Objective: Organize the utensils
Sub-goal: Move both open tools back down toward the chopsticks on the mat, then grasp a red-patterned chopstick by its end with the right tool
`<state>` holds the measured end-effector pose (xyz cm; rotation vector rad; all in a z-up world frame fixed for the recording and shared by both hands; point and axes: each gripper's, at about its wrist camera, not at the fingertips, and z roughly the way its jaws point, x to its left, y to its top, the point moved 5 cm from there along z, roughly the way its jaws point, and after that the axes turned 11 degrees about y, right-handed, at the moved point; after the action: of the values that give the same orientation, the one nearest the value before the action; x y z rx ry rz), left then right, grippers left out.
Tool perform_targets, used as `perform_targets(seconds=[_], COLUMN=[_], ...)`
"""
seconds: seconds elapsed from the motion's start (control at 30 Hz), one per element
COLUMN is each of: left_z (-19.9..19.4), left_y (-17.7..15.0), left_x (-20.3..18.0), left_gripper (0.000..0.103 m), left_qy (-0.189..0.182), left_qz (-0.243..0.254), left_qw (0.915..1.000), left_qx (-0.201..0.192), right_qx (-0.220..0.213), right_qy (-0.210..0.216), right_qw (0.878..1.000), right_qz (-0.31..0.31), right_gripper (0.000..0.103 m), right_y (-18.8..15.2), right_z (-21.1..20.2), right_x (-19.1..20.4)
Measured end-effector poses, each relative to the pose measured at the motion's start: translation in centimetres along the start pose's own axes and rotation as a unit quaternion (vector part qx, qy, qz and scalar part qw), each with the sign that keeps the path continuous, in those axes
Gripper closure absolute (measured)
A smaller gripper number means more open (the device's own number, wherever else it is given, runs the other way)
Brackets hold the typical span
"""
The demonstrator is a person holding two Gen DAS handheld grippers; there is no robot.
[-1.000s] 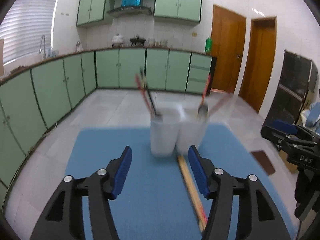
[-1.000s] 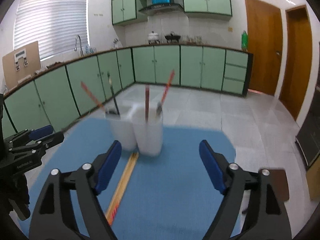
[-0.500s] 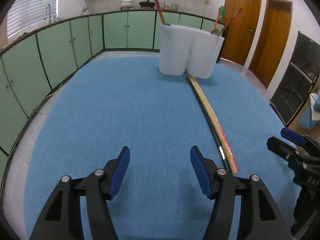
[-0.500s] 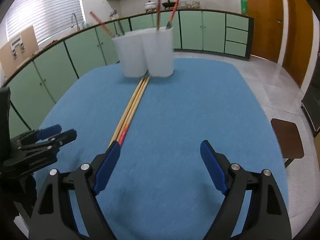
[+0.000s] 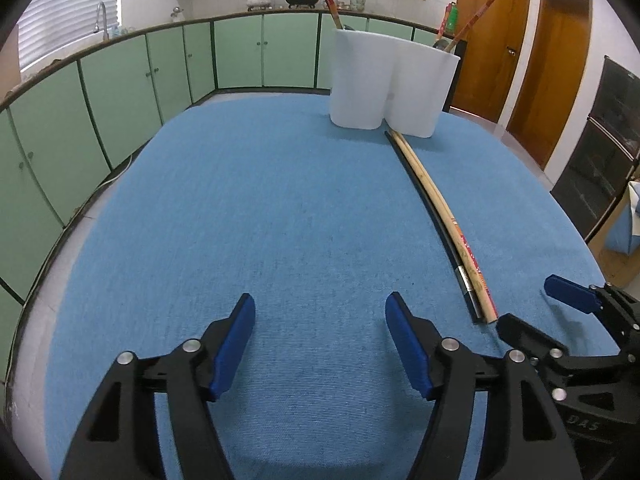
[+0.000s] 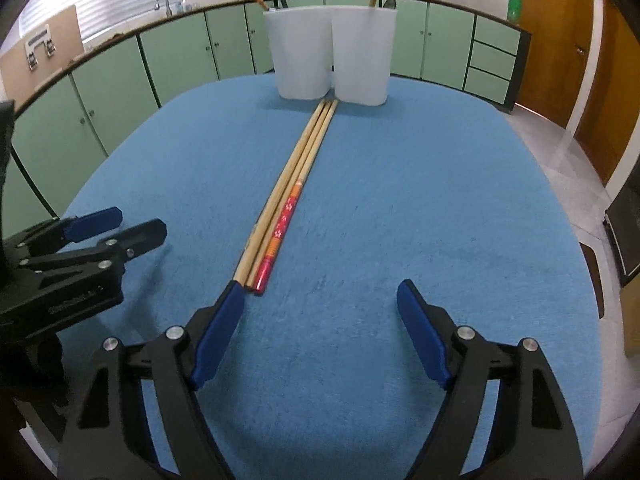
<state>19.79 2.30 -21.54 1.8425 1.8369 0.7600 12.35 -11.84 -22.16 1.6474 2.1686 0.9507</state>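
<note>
A round surface covered in blue woven cloth (image 6: 420, 200) is carrying a white plastic two-compartment utensil holder (image 6: 332, 54) at its far side, and a bundle of long wooden chopsticks (image 6: 294, 188) is lying flat on the cloth, running from the foot of the holder toward the cameras. In the right wrist view three sticks are showing side by side and touching: two plain pale wood, one ending in a red and orange patterned handle. In the left wrist view the same bundle (image 5: 436, 208) is appearing edge-on, with a dark stick along its near side; how many sticks it holds cannot be told from there. More utensils are standing tilted in both compartments of the holder (image 5: 392, 84), their upper ends cut off by the frame top and their lower parts hidden behind the white walls; what kind each one is cannot be made out. The left tool (image 5: 320, 336) is hovering over bare cloth, its blue-padded fingers apart and widening, with nothing between them. The right tool (image 6: 320, 320) is hovering just behind the near ends of the chopsticks, its fingers apart and narrowing, with only cloth between them; its left pad (image 6: 218, 328) is sitting just beside the stick ends, and whether it is touching them cannot be told. Each tool is showing partly at the edge of the other's view, its body cut off. Green cabinets (image 5: 132, 92) are curving behind.
</note>
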Motion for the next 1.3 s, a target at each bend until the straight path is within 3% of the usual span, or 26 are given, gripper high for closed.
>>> perform_targets(seconds=[0.37, 0.53, 0.67, 0.73, 0.83, 0.97, 1.3], left_z=[0.4, 0.5, 0.6, 0.6, 0.7, 0.7, 0.1], left_y=[0.0, 0.0, 0.1, 0.0, 0.0, -0.1, 0.1], left_x=[-0.2, -0.4, -0.3, -0.3, -0.5, -0.8, -3.4], left_gripper=[0.034, 0.033, 0.033, 0.033, 0.032, 0.031, 0.031], left_qy=[0.001, 0.004, 0.005, 0.005, 0.008, 0.012, -0.010], left_qz=[0.002, 0.006, 0.004, 0.004, 0.008, 0.017, 0.037], left_qw=[1.0000, 0.9999, 0.9999, 0.9999, 0.9999, 0.9997, 0.9993], left_qx=[0.008, 0.009, 0.009, 0.010, 0.011, 0.011, 0.005], right_qx=[0.000, -0.014, -0.004, -0.005, -0.007, -0.006, -0.011], right_qy=[-0.048, 0.001, 0.017, 0.011, 0.015, 0.020, 0.002], right_qw=[0.998, 0.999, 1.000, 1.000, 1.000, 1.000, 1.000], right_qz=[0.026, 0.033, 0.021, 0.017, 0.023, 0.024, 0.030], right_gripper=[0.032, 0.039, 0.061, 0.063, 0.075, 0.098, 0.098], right_y=[0.1, -0.2, -0.2, -0.1, 0.2, 0.4, -0.2], right_z=[-0.9, -1.4, -0.6, -0.5, -0.4, -0.2, -1.4], right_x=[-3.3, -3.0, -1.8, -1.5, -1.8, -1.9, -3.8])
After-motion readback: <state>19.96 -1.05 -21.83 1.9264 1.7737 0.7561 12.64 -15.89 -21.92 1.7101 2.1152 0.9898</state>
